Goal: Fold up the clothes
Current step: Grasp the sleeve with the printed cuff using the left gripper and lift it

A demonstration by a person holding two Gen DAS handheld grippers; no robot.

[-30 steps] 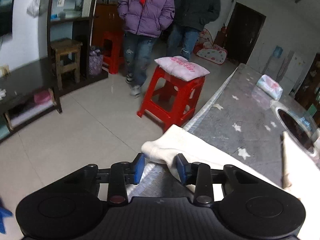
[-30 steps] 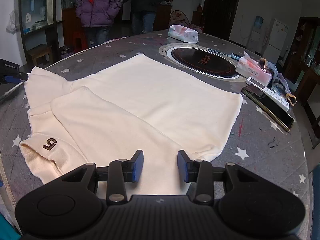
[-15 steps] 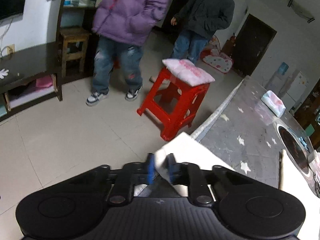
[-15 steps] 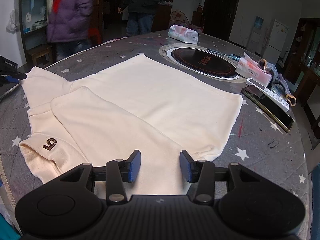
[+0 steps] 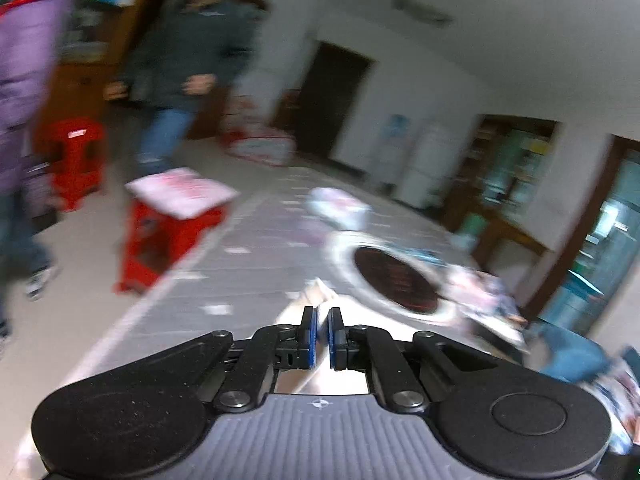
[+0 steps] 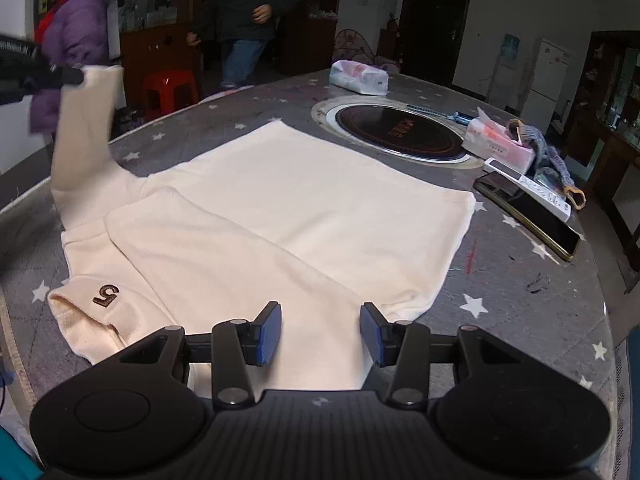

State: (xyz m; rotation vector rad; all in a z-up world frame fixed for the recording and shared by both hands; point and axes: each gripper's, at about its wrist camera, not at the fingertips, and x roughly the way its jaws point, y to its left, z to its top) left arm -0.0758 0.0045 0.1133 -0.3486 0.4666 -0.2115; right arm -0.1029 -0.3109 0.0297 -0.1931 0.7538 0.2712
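A cream sweater [image 6: 304,208] lies flat on the grey star-patterned table [image 6: 520,292], one sleeve folded across its body, a brown "5" near the cuff [image 6: 106,294]. My left gripper [image 5: 322,334] is shut on the other sleeve's end [image 5: 316,300]; in the right wrist view it [image 6: 68,76] holds that sleeve [image 6: 82,128] lifted above the table's left edge. My right gripper [image 6: 319,332] is open and empty, low over the sweater's near hem. The left wrist view is blurred.
A round black hotplate [image 6: 396,132] is set in the table behind the sweater. Tissue packs [image 6: 360,76], a phone [image 6: 532,216], a remote [image 6: 528,186] and a knitted item [image 6: 548,152] lie at the right. Two people [image 6: 248,12] and red stools [image 6: 170,90] stand beyond the table.
My left gripper closed on the sleeve end and lifted it off the table, swinging right toward the sweater. My right gripper stayed open and barely moved.
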